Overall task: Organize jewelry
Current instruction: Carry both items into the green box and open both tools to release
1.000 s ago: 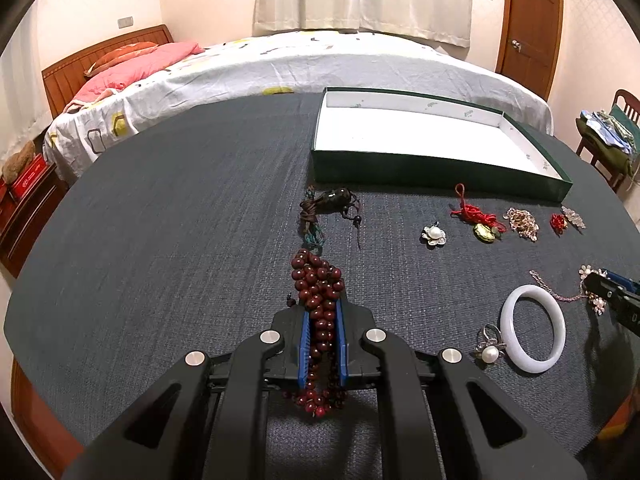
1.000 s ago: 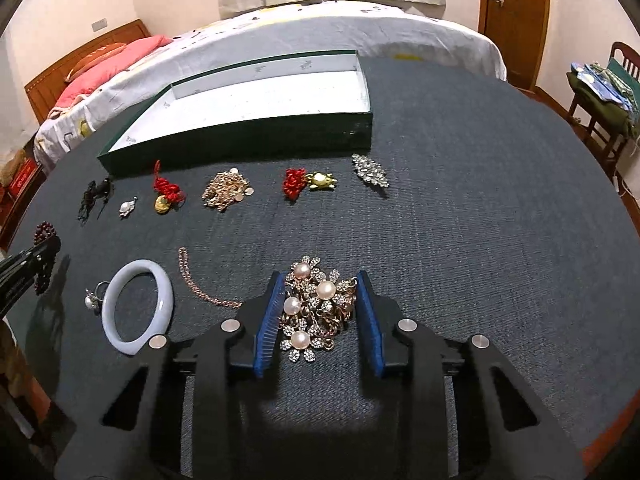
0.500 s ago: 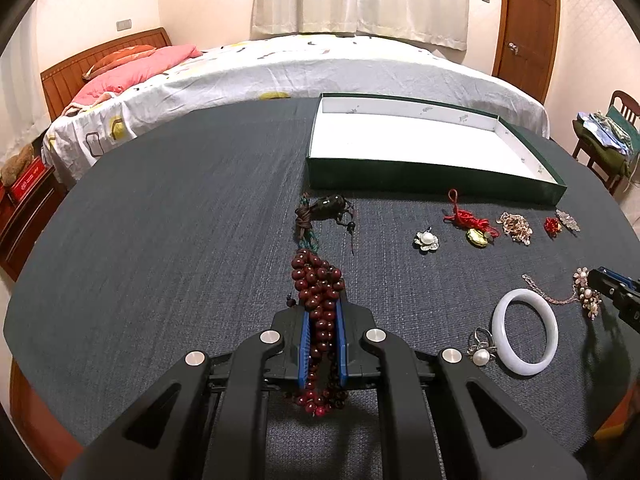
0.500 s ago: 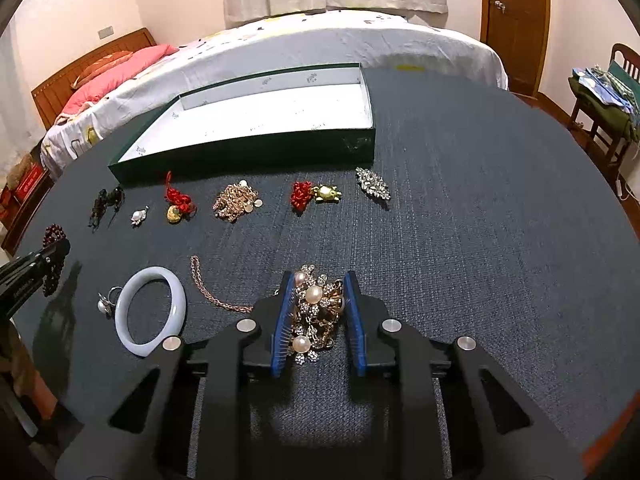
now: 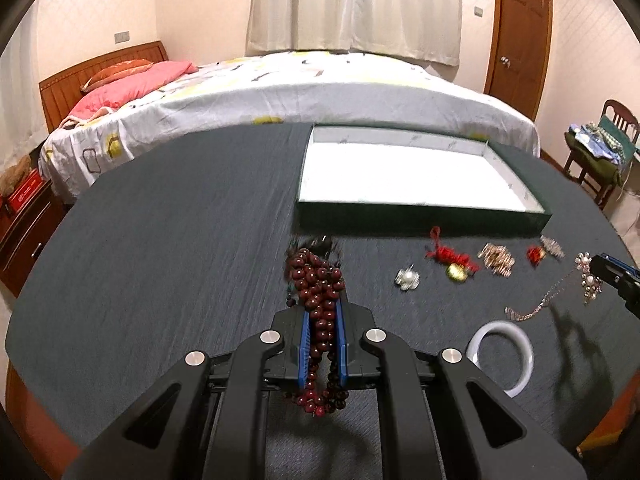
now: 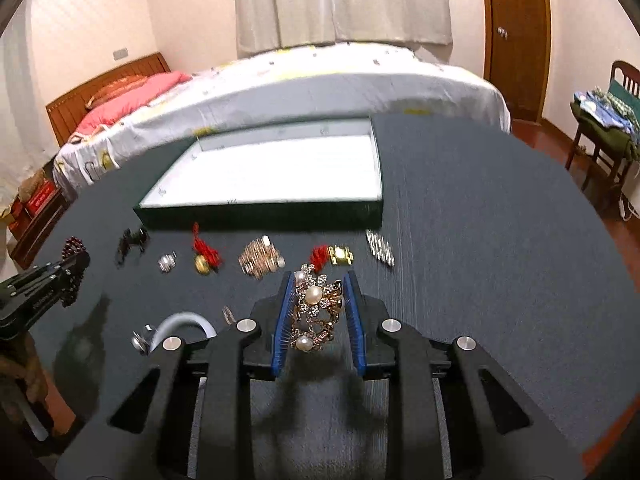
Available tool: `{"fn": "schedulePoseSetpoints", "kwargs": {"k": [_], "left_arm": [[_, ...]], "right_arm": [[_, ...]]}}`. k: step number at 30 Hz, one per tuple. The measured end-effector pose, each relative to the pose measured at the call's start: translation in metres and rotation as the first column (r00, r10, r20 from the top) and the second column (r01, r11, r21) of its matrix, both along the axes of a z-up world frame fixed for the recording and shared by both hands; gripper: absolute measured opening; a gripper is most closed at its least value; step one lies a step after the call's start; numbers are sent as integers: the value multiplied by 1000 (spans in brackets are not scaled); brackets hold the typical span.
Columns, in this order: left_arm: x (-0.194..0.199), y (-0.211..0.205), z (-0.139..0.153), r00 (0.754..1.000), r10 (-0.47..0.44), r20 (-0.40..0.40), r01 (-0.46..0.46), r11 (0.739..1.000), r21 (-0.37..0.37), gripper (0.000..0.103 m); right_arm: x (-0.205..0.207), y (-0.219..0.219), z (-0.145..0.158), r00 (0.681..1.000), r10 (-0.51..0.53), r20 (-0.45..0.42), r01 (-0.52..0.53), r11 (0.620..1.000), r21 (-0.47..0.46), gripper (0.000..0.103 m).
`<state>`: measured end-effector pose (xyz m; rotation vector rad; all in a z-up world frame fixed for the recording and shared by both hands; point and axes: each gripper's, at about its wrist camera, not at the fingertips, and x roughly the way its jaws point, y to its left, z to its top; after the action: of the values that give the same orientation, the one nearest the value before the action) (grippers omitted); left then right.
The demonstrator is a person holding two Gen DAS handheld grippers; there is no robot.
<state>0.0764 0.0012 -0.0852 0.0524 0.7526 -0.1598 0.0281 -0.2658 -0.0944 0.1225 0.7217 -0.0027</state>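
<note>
Left tongs (image 5: 322,312) are clamped on a bunch of dark red beads (image 5: 316,280), held clear above the counter (image 5: 160,240). Right tongs (image 6: 318,312) are closed on a gold pearl brooch (image 6: 316,308), its chain (image 5: 536,308) trailing to the counter. A white-lined green box (image 6: 256,208) is seen behind a row of small jewelry pieces.

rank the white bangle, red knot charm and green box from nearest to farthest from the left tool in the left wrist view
From the left tool:
1. white bangle, low on the right.
2. red knot charm, further ahead, right.
3. green box, farthest, beyond the jewelry row.
</note>
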Motion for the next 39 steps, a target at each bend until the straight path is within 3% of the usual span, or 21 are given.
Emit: {"fn": "schedulePoseSetpoints", "kwargs": {"k": [13,24,32,39], "left_arm": [[26,-26,51,990,-83,110,88,995,-40,11],[74,-60,85,967,-146,208,165,983,-77,11],[109,-89,72,963,-173,209,195,977,-90,11],[135,-104,21,978,-196,77,202,976,-84,11]], "right_arm": [[22,3,66,982,31,187,-29,999,-12,24],[71,-7,105,954,28,299,-19,999,-34,24],[113,-20,87,963,5,269,0,1000,-18,24],[141,-26,34,989,-13,150,10,1000,18,24]]}}
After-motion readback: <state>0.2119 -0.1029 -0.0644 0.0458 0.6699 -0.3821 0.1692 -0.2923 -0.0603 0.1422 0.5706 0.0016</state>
